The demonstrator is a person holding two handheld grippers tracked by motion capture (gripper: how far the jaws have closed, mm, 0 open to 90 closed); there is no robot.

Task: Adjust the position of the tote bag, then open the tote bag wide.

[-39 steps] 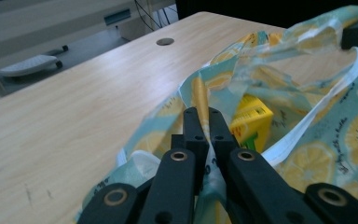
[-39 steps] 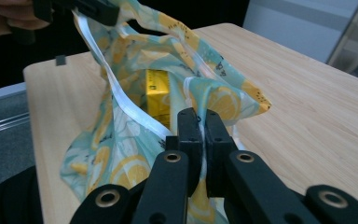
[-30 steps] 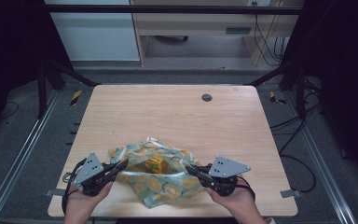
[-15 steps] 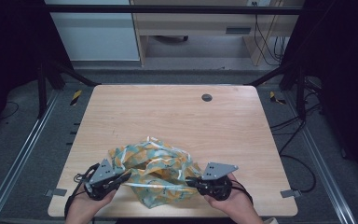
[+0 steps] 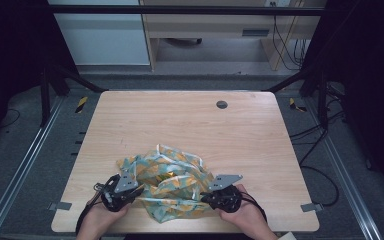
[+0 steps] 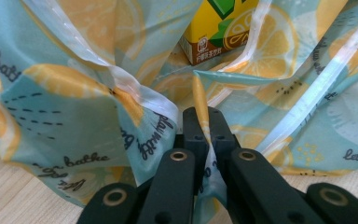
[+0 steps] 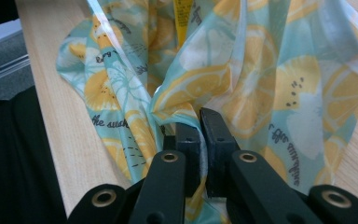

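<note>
A crumpled lemon-print bag [image 5: 172,187] lies on the bench [image 5: 190,125] near its front edge. Inside the bag stands a yellow drink carton [image 6: 219,28], partly hidden by the folds. The left gripper [image 5: 130,192] pinches the bag's left edge; the right gripper [image 5: 207,197] is clamped on its right edge.

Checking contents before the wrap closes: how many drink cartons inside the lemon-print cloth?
1: a yellow drink carton sits in the middle of the lemon-print cloth, between its raised folds. The cloth could hide more.
</note>
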